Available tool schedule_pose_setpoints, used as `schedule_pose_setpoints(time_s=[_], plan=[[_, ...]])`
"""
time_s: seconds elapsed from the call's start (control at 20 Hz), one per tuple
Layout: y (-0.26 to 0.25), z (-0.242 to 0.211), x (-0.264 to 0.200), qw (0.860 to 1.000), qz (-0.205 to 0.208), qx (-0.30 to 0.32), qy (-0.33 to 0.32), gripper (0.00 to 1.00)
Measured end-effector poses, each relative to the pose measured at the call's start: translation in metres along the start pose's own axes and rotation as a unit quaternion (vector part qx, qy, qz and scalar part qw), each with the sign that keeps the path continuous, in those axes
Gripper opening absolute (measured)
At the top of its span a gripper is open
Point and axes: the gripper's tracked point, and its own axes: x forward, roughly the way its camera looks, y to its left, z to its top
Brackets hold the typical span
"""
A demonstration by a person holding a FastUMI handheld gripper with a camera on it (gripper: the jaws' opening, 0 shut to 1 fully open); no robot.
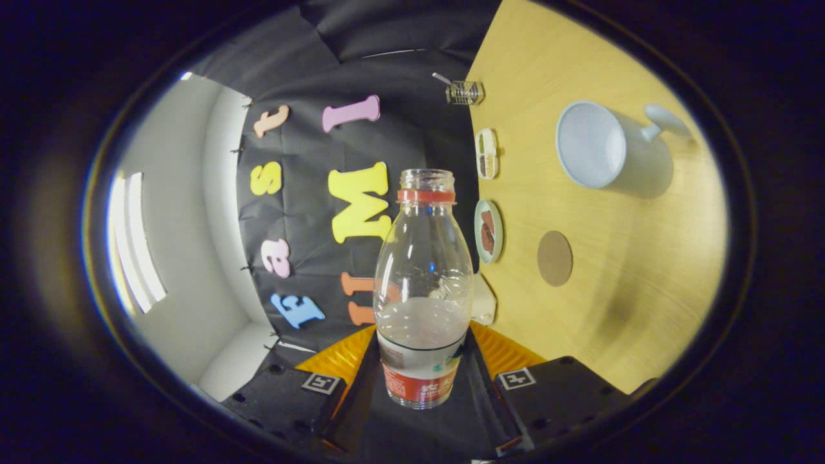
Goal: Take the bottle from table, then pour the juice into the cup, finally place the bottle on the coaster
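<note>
My gripper (pixel 422 361) pinches the open bottle (pixel 423 290), tipped on its side, so I am pouring, but the cup (pixel 596 145) looks empty and the coaster (pixel 555 258) waits.

One bottle (pixel 422 303), uncapped, sits between the two fingers of the one hand-held gripper (pixel 422 380), both pressing its sides; one cup (pixel 596 145) with a single handle lies on the one bench (pixel 644 270); one round coaster (pixel 555 258); two small dishes, one round (pixel 488 231) and one divided (pixel 486 153); one wire basket (pixel 465 92) beyond them.
</note>
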Motion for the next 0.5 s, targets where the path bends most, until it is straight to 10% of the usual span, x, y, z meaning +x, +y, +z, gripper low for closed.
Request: schedule_pose_setpoints(time_s=[0.2,0.5], plan=[[-0.009,-0.02,-0.006,0.99,-0.025,-0.139,0.026,0.74],[-0.009,-0.026,-0.027,0.937,-0.028,-0.346,0.04,0.75]])
